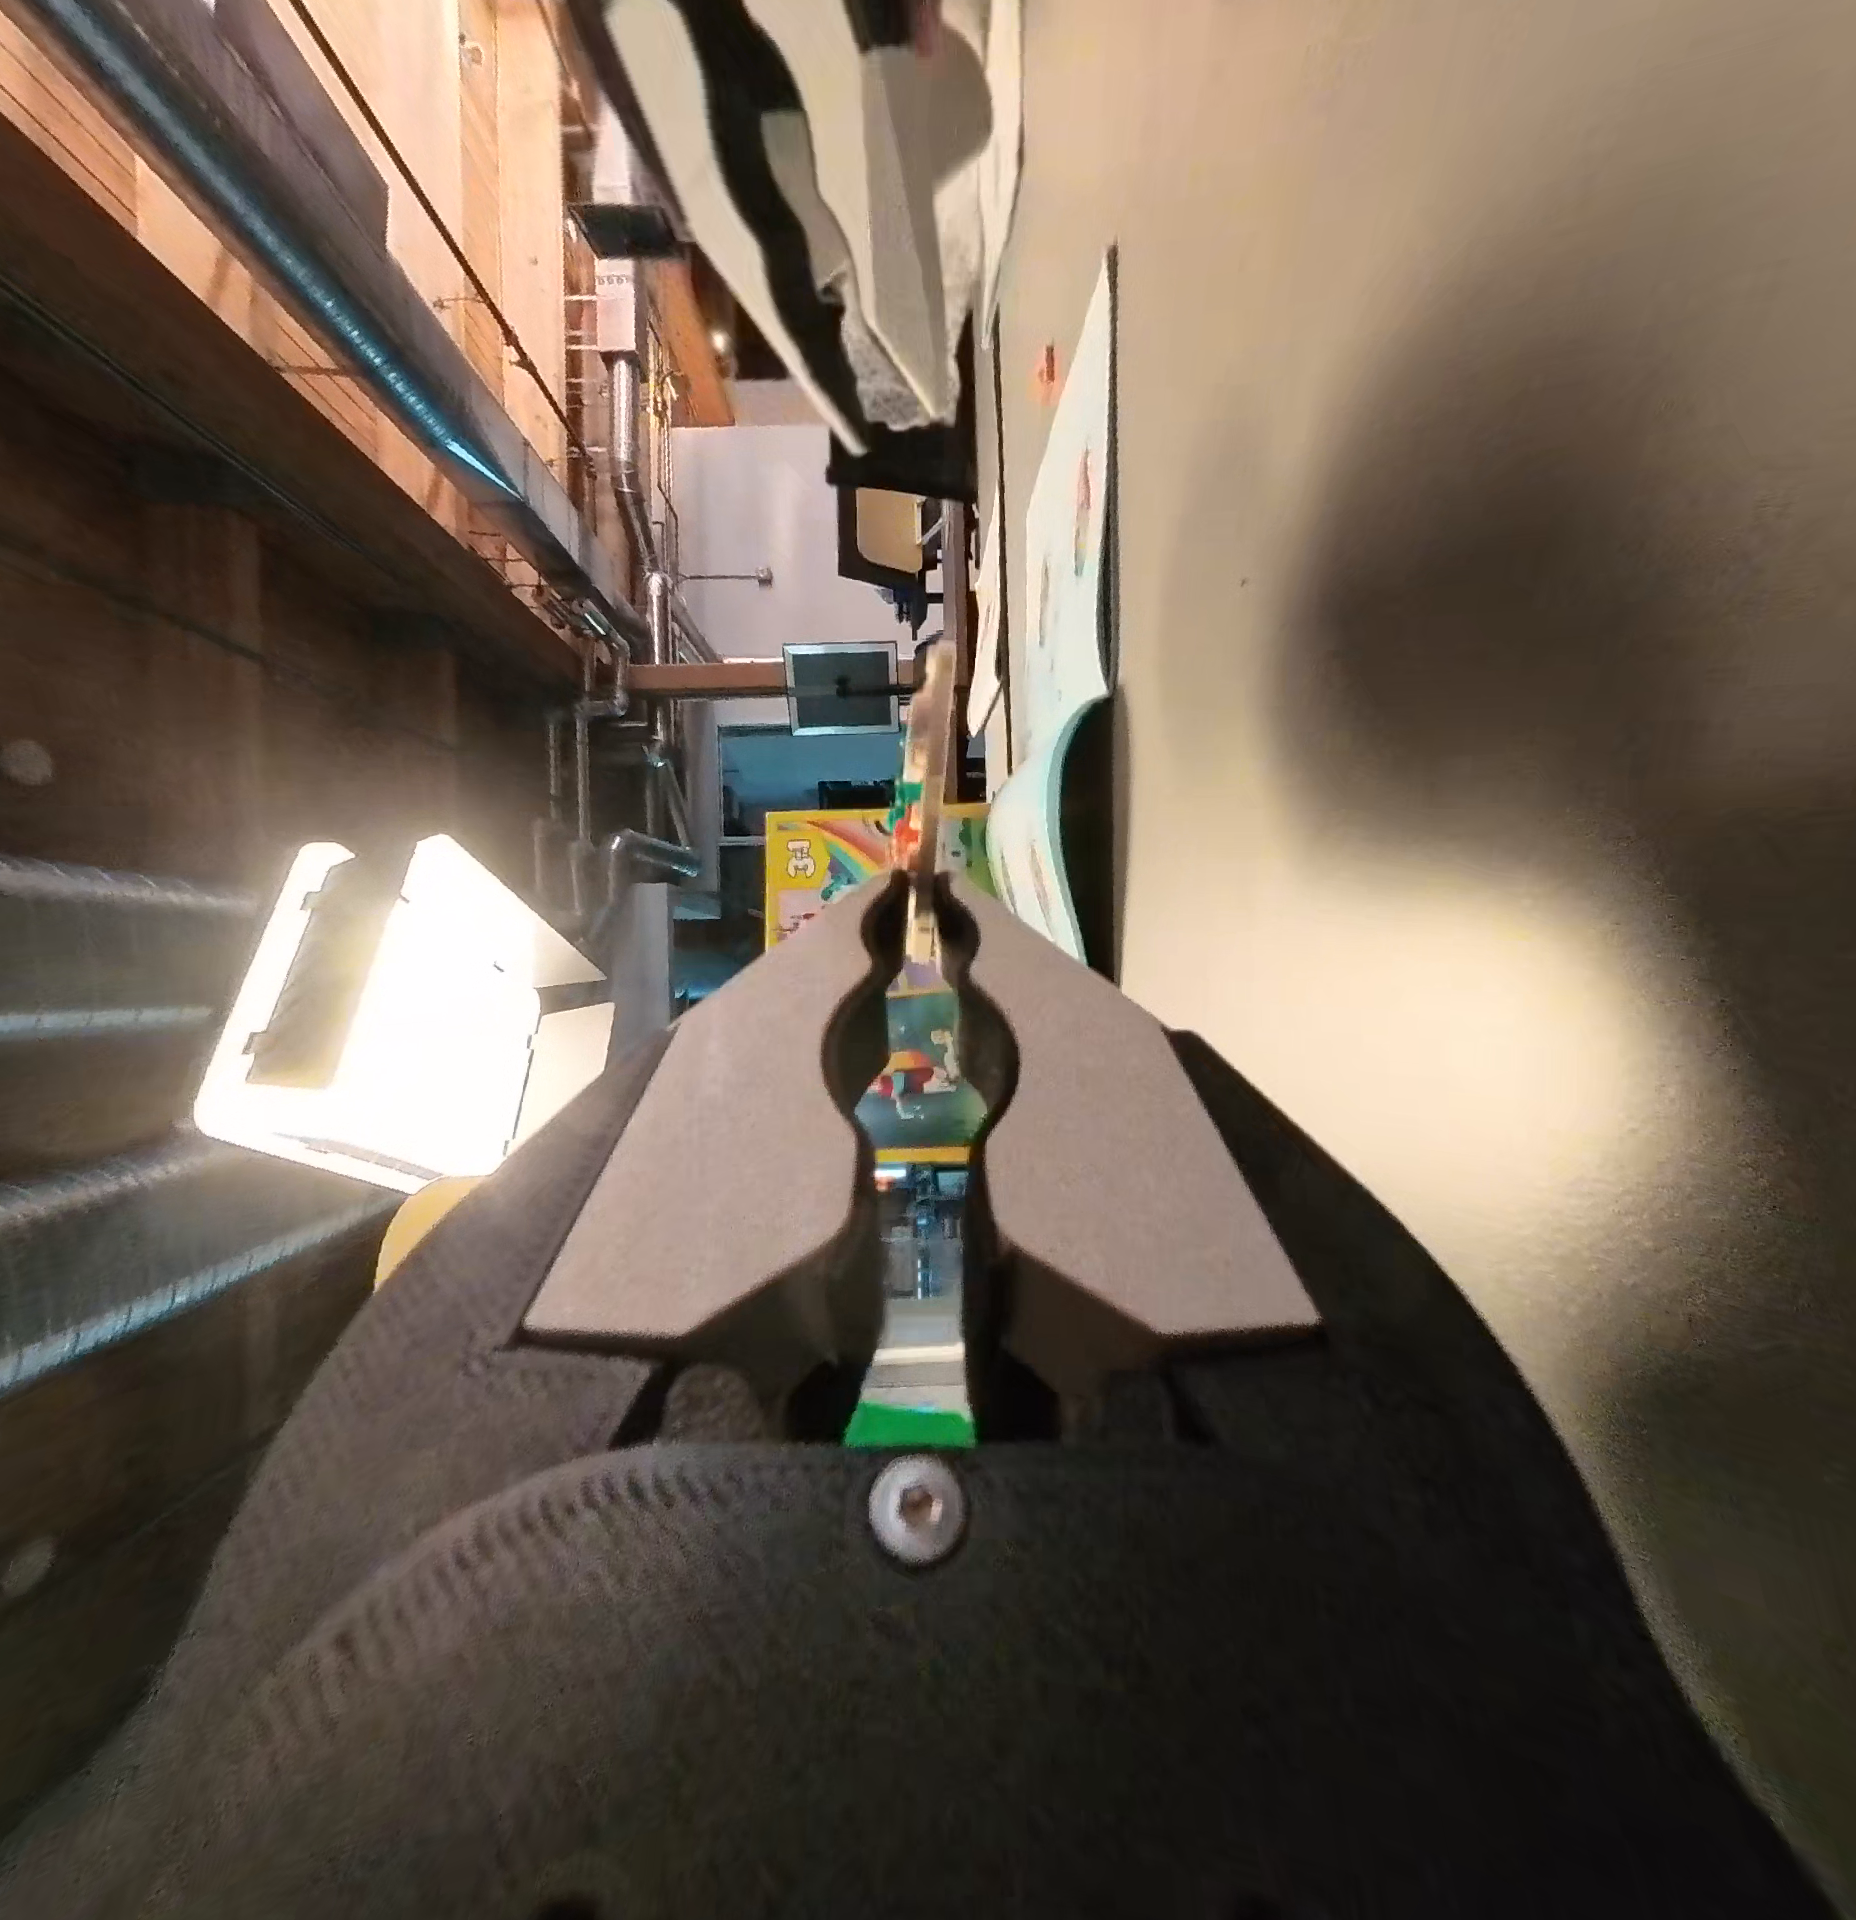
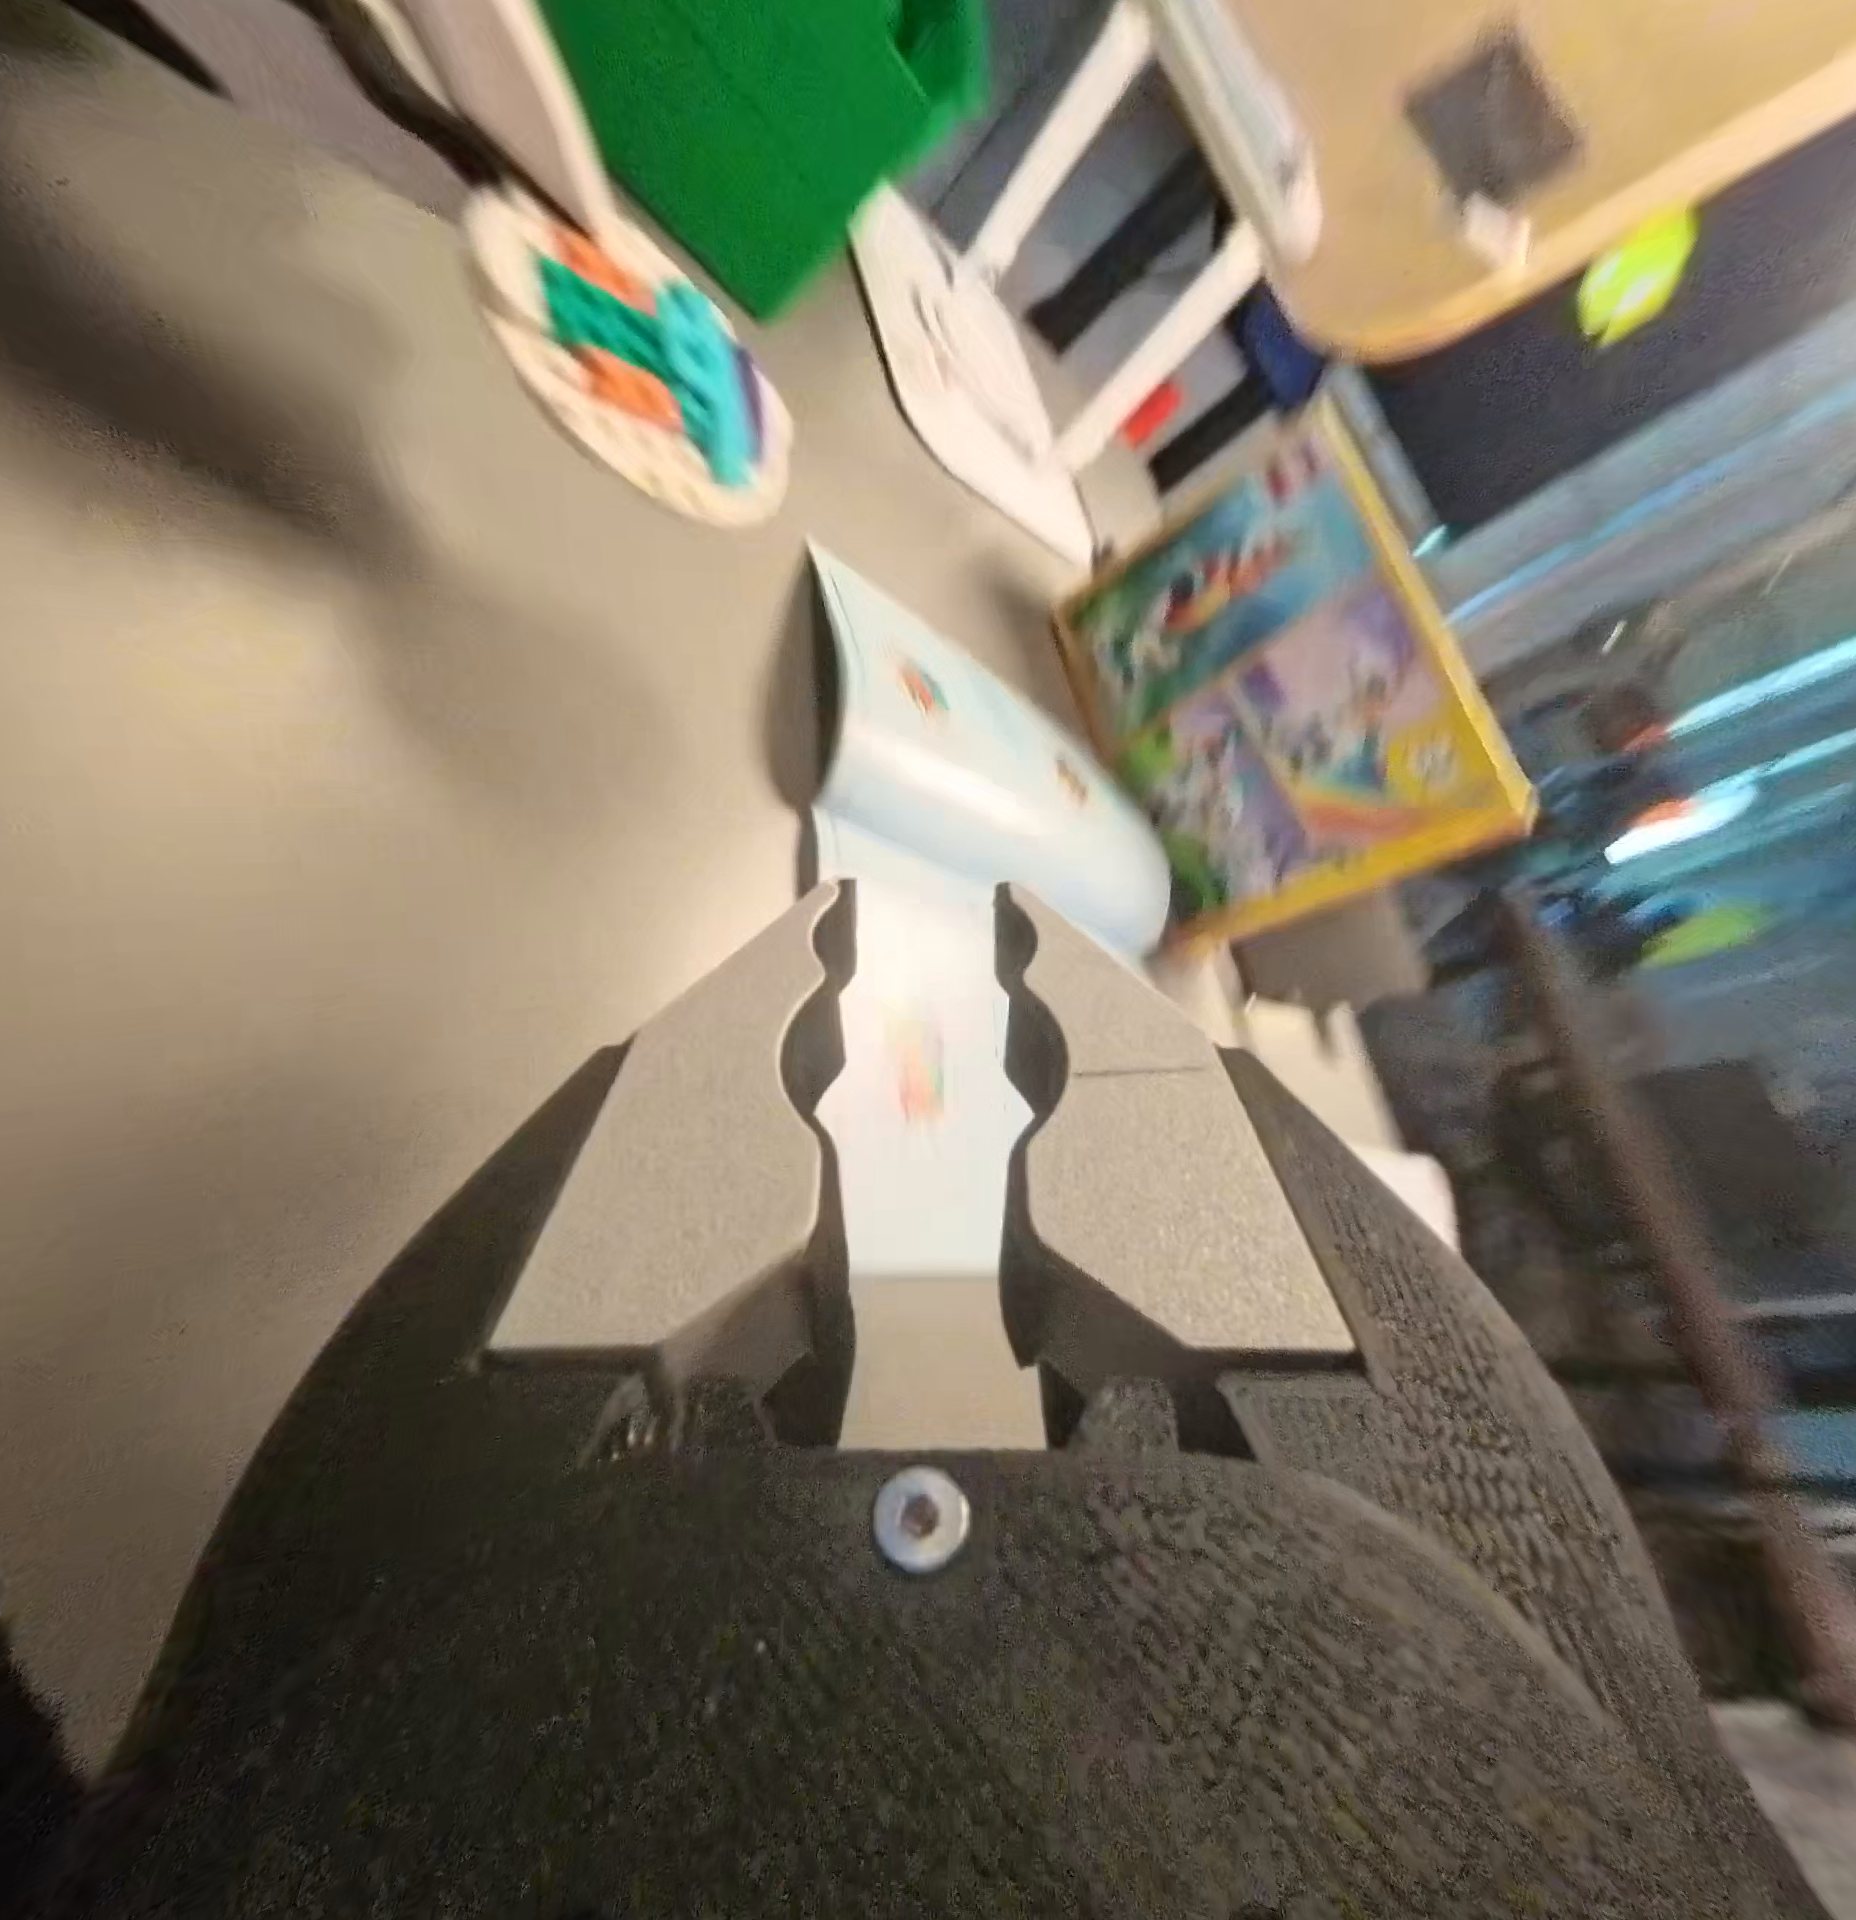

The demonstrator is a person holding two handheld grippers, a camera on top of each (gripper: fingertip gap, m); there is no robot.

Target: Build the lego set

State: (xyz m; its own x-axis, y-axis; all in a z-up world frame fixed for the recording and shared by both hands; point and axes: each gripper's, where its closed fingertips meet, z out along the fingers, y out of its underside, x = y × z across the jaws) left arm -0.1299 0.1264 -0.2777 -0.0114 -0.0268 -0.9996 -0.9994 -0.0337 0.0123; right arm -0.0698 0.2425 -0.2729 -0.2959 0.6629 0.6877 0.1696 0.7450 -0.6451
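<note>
Left gripper (image 1: pixel 922 896): grey scalloped fingers (image 1: pixel 758 1122), black ribbed printed body, one silver hex screw (image 1: pixel 916 1509). Right gripper (image 2: pixel 924 902): same build, grainier black surface.

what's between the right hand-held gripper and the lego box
In the right wrist view, the open instruction booklet lies on the table between the right hand-held gripper and the lego box.
</note>
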